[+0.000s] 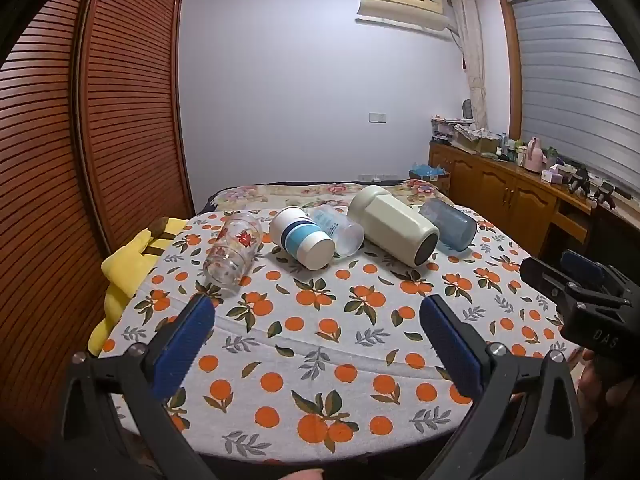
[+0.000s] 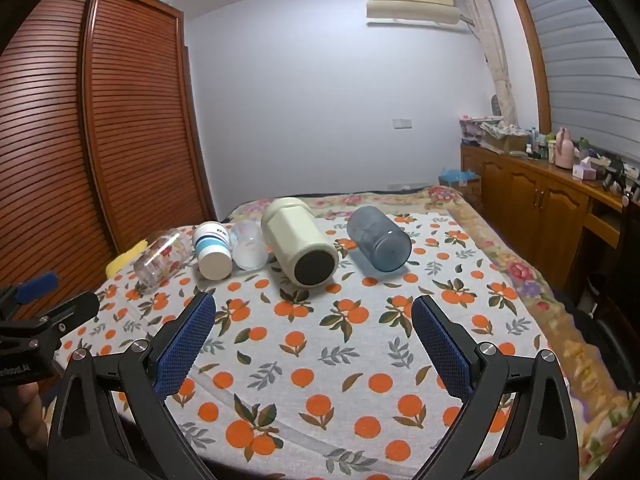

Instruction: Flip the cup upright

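Several cups lie on their sides in a row on the orange-print cloth (image 1: 320, 344). From the left: a clear glass with red flowers (image 1: 234, 252) (image 2: 162, 260), a white cup with blue bands (image 1: 302, 236) (image 2: 212, 250), a small clear cup (image 1: 340, 230) (image 2: 249, 250), a big cream cup (image 1: 394, 224) (image 2: 300, 242) and a blue-grey translucent cup (image 1: 452, 224) (image 2: 380, 238). My left gripper (image 1: 316, 320) is open and empty, well short of the row. My right gripper (image 2: 312, 316) is open and empty, in front of the cream cup.
A yellow plush toy (image 1: 128, 264) lies at the cloth's left edge by the brown louvred wardrobe (image 1: 100, 120). A wooden cabinet (image 2: 540, 200) with clutter runs along the right wall. The other gripper shows at each view's side (image 1: 580, 292) (image 2: 40, 320).
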### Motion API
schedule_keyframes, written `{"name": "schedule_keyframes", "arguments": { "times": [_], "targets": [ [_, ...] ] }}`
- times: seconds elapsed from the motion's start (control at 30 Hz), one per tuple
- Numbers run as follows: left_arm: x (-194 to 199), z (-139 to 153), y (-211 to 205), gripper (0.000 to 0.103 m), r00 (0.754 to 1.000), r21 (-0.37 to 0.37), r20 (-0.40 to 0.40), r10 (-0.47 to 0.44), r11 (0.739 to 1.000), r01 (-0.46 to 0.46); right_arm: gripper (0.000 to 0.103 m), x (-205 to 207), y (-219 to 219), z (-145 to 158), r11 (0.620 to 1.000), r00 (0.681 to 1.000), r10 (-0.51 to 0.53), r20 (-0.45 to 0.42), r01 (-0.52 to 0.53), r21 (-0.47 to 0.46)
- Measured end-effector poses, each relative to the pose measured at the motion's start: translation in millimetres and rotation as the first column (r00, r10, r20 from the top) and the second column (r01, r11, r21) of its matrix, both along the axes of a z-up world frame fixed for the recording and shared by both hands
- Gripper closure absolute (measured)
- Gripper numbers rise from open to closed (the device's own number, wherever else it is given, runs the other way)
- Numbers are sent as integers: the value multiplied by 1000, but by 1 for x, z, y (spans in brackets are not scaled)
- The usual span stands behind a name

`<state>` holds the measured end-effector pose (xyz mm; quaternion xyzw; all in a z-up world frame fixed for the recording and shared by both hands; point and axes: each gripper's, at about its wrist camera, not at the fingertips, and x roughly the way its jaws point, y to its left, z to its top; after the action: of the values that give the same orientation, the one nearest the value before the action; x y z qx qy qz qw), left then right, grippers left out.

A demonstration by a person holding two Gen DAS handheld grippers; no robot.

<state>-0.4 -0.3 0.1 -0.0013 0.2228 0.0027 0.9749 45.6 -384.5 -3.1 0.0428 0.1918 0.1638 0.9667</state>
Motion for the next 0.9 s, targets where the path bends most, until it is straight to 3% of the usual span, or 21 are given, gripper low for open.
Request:
{"name": "schedule_keyframes", "arguments": {
  "times": [0.9],
  "targets": [
    [0, -1, -2, 0, 1000, -2, -1, -12, 1000, 12, 3, -2, 1, 0, 1000, 1000, 0, 2, 0, -1]
  ]
}}
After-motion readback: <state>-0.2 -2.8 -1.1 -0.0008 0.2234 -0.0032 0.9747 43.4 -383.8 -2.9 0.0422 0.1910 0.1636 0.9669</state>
